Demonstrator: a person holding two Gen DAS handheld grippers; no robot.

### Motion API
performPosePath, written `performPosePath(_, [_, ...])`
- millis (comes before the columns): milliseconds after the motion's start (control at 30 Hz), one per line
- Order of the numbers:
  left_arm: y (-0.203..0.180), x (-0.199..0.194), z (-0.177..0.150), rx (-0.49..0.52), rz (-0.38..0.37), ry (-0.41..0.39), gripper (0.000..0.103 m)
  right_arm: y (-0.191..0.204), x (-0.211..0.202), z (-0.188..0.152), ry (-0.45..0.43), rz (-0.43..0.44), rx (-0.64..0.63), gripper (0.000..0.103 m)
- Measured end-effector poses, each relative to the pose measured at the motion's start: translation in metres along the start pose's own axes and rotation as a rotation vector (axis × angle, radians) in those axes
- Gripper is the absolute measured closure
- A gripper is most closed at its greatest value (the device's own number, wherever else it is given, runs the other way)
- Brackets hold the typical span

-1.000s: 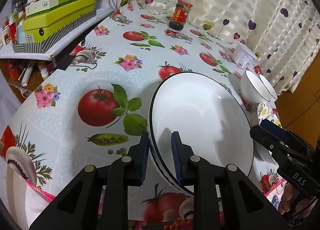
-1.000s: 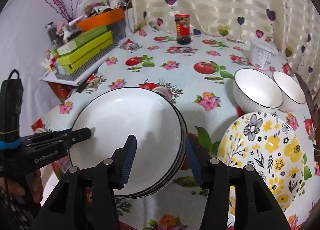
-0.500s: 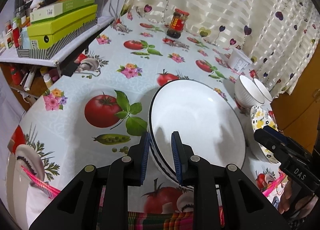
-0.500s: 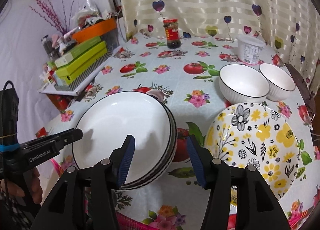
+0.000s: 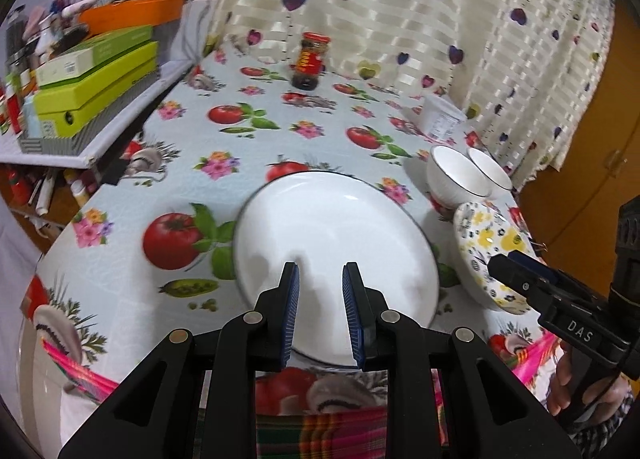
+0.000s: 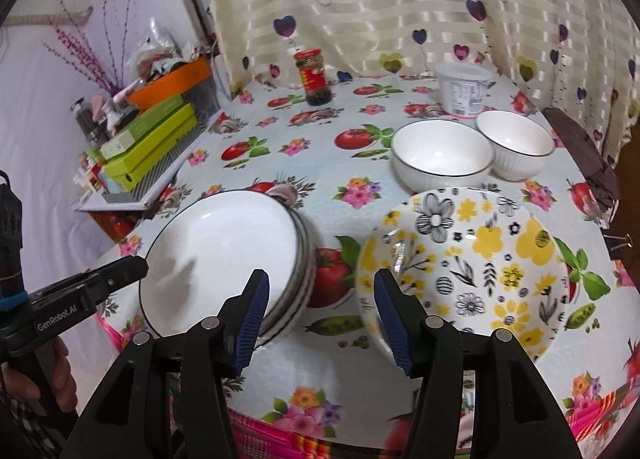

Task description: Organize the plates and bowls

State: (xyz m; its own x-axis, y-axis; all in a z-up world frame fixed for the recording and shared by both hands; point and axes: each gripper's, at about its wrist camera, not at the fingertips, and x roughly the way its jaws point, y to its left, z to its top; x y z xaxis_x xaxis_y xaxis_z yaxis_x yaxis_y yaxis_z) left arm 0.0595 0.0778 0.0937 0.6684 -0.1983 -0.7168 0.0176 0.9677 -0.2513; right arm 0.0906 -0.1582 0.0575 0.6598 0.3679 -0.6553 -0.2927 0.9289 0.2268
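Left wrist view: left tongs [image 5: 320, 299] parted, gripping nothing, over the near rim of the white plate stack [image 5: 336, 243]; reads as one plate here. Right wrist view: right tongs [image 6: 318, 311] wide open, empty, between the stack [image 6: 224, 255] and one floral plate [image 6: 472, 263] on the tabletop [image 6: 320, 187]. Stack edges show several plates, count unclear. Two white bowls [image 6: 440, 155] behind.

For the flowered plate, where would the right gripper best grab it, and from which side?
Probably the near rim of the flowered plate, approached from the table's front edge. The plate is shallow with an upturned edge facing the open right gripper, so one finger could go over the rim and one under. The white bowl crowds its far side, and the stack of white plates lies to its left.
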Motion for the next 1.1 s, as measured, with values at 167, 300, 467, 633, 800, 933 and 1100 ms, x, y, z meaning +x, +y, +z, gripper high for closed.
performPosePath(167, [-0.024, 0.006, 0.005, 0.041, -0.042, 0.002, 0.080, -0.022, -0.010, -0.001, -0.012, -0.028, 0.035, 0.048])
performPosePath(300, [-0.045, 0.013, 0.009, 0.072, -0.088, 0.006, 0.080, -0.044, -0.016, -0.002, -0.019, -0.061, 0.063, 0.048])
performPosePath(467, [-0.072, 0.029, 0.013, 0.110, -0.127, 0.034, 0.080, -0.068, -0.022, -0.001, -0.036, -0.132, 0.075, 0.048])
performPosePath(633, [-0.093, 0.050, 0.017, 0.128, -0.148, 0.071, 0.080, -0.099, -0.024, -0.002, -0.038, -0.179, 0.103, 0.048])
performPosePath(800, [-0.112, 0.069, 0.020, 0.146, -0.163, 0.107, 0.080, -0.129, -0.024, -0.004, -0.038, -0.231, 0.140, 0.048])
performPosePath(933, [-0.122, 0.084, 0.022, 0.150, -0.161, 0.131, 0.080, -0.148, -0.021, -0.004, -0.025, -0.240, 0.167, 0.048])
performPosePath(1100, [-0.129, 0.098, 0.021, 0.158, -0.160, 0.160, 0.080, -0.162, -0.014, -0.007, 0.000, -0.234, 0.191, 0.048])
